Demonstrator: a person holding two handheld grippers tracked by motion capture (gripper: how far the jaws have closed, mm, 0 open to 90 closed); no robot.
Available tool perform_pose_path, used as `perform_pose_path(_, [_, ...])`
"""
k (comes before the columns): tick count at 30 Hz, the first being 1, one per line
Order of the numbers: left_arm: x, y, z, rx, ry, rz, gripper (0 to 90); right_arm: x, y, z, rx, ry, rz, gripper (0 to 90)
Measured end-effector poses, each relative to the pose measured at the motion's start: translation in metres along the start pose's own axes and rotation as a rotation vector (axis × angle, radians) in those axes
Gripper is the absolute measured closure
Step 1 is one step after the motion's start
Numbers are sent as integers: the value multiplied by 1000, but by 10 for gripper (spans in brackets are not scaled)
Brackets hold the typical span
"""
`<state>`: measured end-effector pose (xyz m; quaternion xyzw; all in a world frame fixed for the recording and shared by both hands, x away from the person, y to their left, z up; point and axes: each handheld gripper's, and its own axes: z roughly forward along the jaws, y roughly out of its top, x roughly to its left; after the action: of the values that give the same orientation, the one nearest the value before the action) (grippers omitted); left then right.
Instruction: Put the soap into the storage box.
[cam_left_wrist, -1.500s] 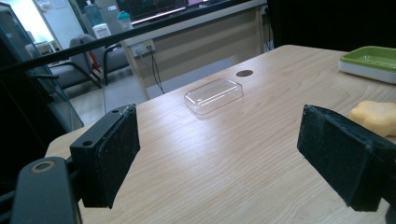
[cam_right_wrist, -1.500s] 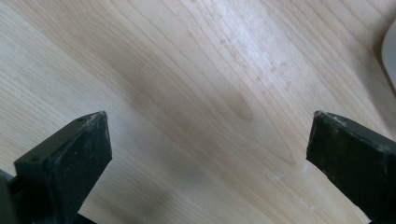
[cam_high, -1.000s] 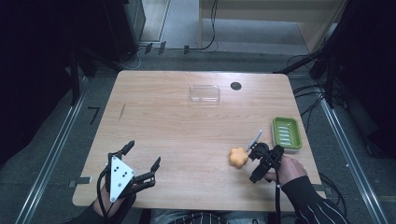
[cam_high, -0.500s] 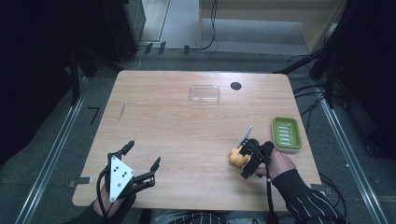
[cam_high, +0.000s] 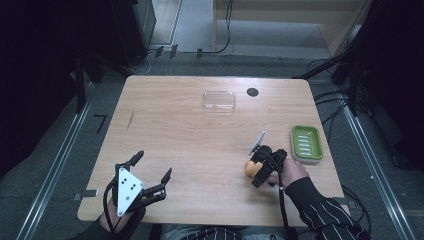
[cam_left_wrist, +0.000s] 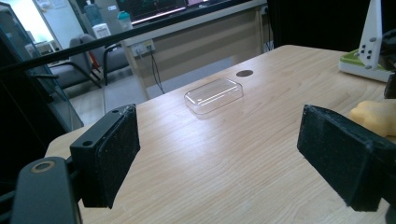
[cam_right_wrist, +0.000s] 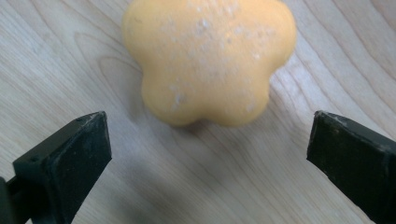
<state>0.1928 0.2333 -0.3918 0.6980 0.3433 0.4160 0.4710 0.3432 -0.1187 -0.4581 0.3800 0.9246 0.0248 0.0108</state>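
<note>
Left gripper (cam_high: 152, 171) at near table (cam_high: 175, 130) edge, jaws spread, empty. Right gripper (cam_high: 260, 170) jaws spread, poised over orange lobed soap (cam_right_wrist: 210, 60), not gripping. Green dish (cam_high: 307, 143) beside; clear lid (cam_high: 219, 100) far.

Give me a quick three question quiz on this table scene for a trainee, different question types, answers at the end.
1. True or false: the right gripper is shut on the orange flower-shaped soap.
2. Multiple choice: the green soap dish sits A) at the table's right edge, B) at its left edge, C) in the middle.
3. Fill in: the clear plastic lid lies beside a dark round ____ in the table.

Key: 1 false, its jaws are apart short of the soap; 2 A; 3 hole.
</note>
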Motion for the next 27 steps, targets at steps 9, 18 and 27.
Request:
perform_pose_path(9, [0,0,0,-1,0,-3,135,-1,11,5,-11,16,11,43])
perform_pose_path(18, [1,0,-1,-2,0,-7,135,-1,15,6,-29,-5,19,298])
perform_pose_path(27, [0,0,-1,-4,-1,-7,135,2,15,6,-16,7,1,396])
